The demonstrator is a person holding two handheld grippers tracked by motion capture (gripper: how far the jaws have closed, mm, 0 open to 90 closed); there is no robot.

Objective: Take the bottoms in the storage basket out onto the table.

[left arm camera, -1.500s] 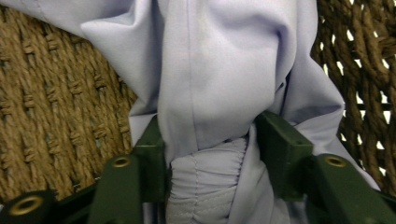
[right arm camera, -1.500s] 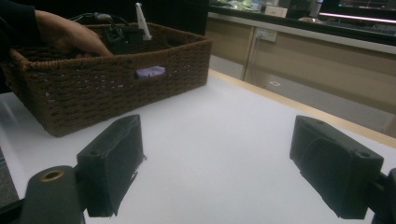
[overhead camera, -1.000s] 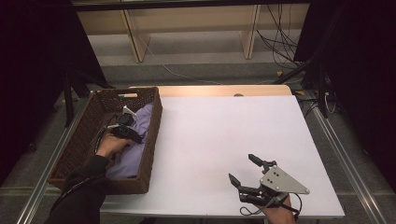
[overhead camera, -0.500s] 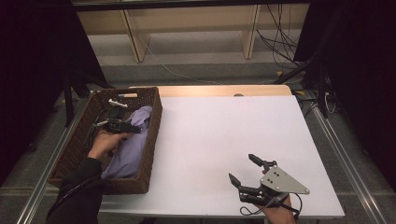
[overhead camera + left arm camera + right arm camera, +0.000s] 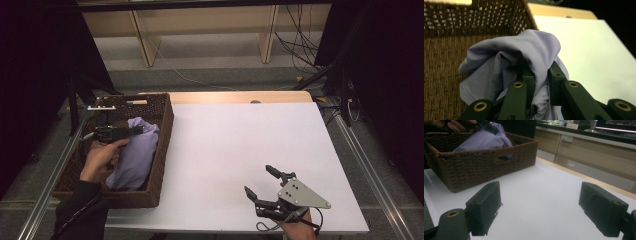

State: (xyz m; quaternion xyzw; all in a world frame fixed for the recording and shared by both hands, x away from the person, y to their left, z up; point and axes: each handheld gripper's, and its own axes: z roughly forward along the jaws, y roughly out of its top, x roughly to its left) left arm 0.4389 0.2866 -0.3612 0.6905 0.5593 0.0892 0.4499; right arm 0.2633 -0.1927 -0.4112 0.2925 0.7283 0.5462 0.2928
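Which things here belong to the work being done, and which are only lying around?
In use:
- lavender cloth, pinched in the left hand-held gripper
- brown wicker basket holding the cloth
- right hand-held gripper, open above the white table

Lying about:
- cables on the floor behind the table
- wooden shelf legs

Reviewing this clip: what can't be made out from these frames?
- Basket floor under the purple cloth: covered in the high view and left gripper view.
- What garment the cloth is: bunched in the left tool.
- Right hand under the right tool: cut off by the high view's bottom edge.
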